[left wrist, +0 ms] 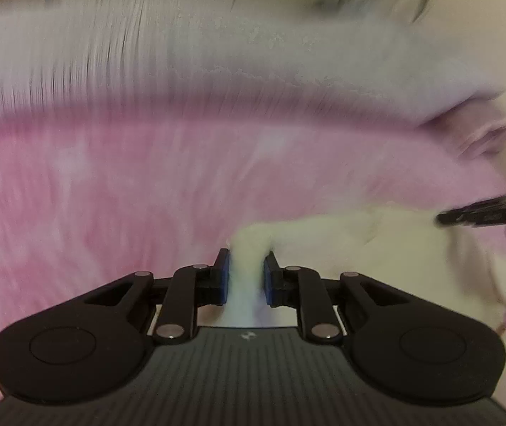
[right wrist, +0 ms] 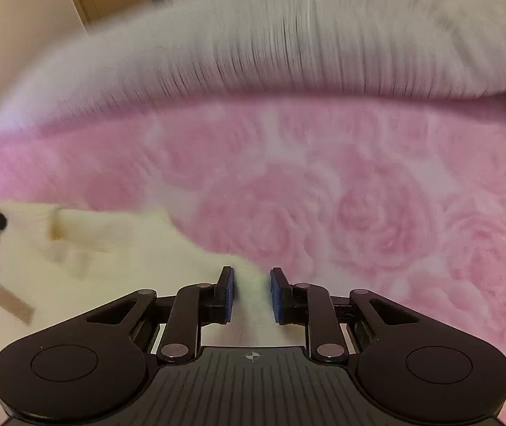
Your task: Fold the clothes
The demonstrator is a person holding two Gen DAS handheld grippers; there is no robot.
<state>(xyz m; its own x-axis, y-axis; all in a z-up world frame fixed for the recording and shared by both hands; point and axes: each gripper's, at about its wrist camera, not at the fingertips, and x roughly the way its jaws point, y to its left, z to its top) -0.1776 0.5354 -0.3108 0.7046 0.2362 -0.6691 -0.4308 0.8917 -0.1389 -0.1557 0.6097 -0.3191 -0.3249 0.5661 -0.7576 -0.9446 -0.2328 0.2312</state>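
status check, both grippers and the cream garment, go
Left gripper shut on cream garment. Right gripper shut on its other edge. Garment over pink rose blanket. Views motion-blurred; nothing seen in the way.

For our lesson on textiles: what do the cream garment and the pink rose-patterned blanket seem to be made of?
Cream garment: probably soft knit or fleece, matte; it bunches thickly between the left gripper pads. Motion blur hides the weave.
Pink rose-patterned blanket: likely plush fleece, with embossed roses and a fuzzy, slightly sheeny nap.

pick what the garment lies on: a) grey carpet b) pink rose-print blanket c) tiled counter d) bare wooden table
b: the cream garment rests on a pink blanket with a rose pattern, plain in the right wrist view.
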